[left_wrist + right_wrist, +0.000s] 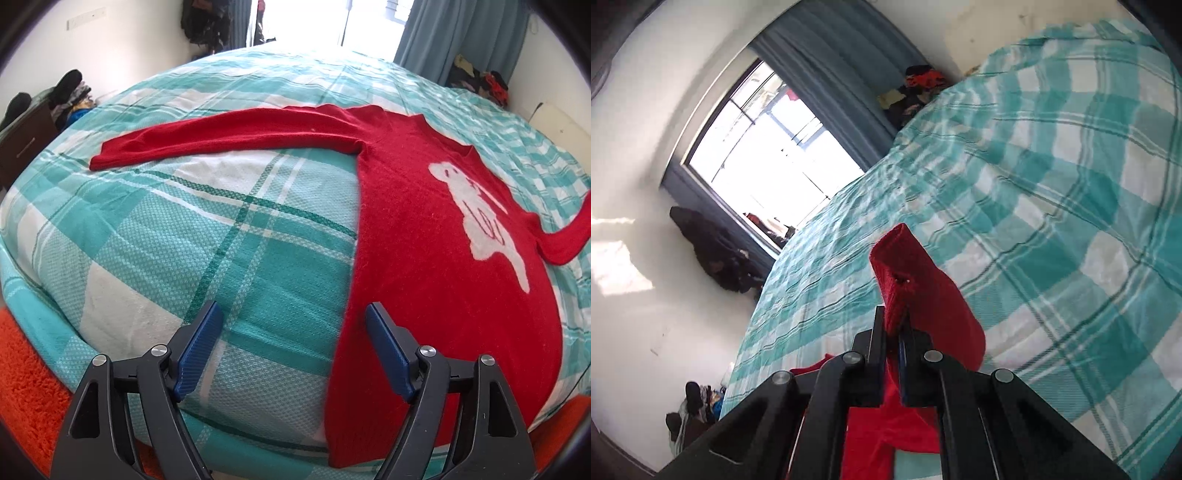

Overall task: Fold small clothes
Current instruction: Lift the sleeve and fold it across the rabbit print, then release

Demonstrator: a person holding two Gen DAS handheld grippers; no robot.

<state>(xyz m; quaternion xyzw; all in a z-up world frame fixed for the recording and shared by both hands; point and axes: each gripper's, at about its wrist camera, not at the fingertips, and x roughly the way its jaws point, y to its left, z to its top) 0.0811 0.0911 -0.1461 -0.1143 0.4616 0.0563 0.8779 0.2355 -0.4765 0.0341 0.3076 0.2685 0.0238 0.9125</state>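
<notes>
While its two blue ribbed pads stand spread wide at the bottom of the left wrist view, the left gripper (291, 350) hangs over the near edge of the bed with nothing between its fingers — the left pad is over the teal and white checked woven bedcover (207, 236), the right pad over the hem side of the red fuzzy knit sweater (436, 258). That sweater lies flat on the cover in the right half of the frame, its white animal figure (480, 218) facing up in the right middle. One long sleeve (221, 142) stretches out to the left across the middle of the frame; the other sleeve shows only as a piece at the right edge. An orange shaggy rug (26, 373) fills the lower left corner below the bed, and a dark wooden cabinet (22, 147) stands at the left edge. Blue curtains (458, 37) hang at the top right beside a bright window.

In the right wrist view, the right gripper (895, 334) at bottom centre has its fingers pressed together, pinching the red ribbed cuff (905, 269) of a sleeve — the cuff sticks up past the fingertips and more red knit hangs below. Behind it the checked cover runs to the upper right, with the window (768, 147) at upper left
</notes>
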